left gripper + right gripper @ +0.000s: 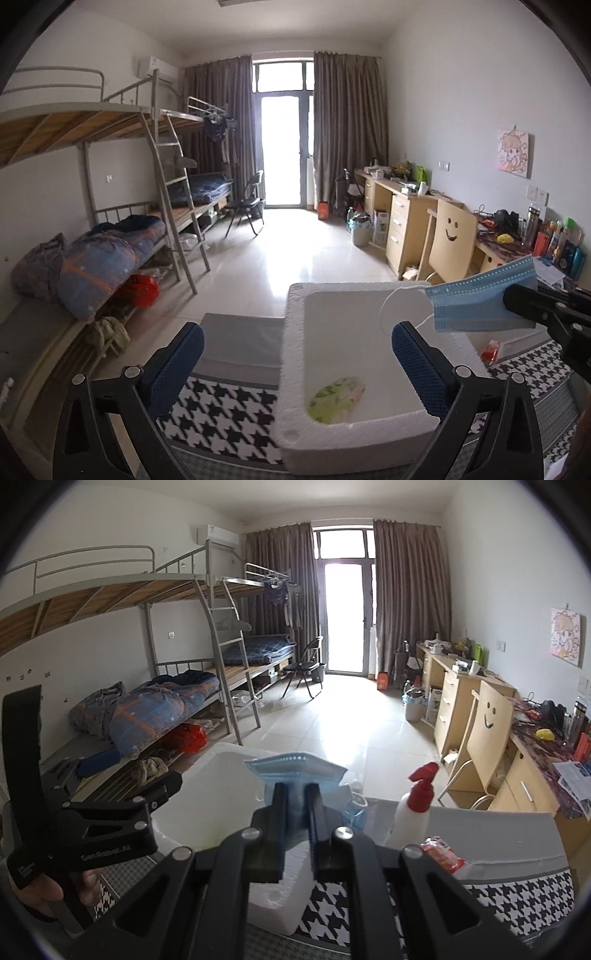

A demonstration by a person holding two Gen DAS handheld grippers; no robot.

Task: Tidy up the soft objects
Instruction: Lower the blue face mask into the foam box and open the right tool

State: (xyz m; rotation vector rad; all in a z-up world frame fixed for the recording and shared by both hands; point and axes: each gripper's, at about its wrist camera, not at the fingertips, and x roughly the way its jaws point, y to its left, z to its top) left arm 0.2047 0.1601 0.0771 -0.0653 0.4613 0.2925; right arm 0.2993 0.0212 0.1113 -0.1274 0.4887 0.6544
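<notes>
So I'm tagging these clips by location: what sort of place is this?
Most likely a shared dormitory room: metal bunk beds with a ladder along one wall, a row of wooden desks opposite, and a wall air conditioner beside the curtained balcony door.

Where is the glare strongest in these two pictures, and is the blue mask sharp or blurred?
Left wrist view: the balcony door is blown out white, with glare on the floor; the blue mask looks fairly sharp. Right wrist view: same overexposed door; the mask in the right gripper is slightly soft; bunk rails bend from fisheye distortion.
</notes>
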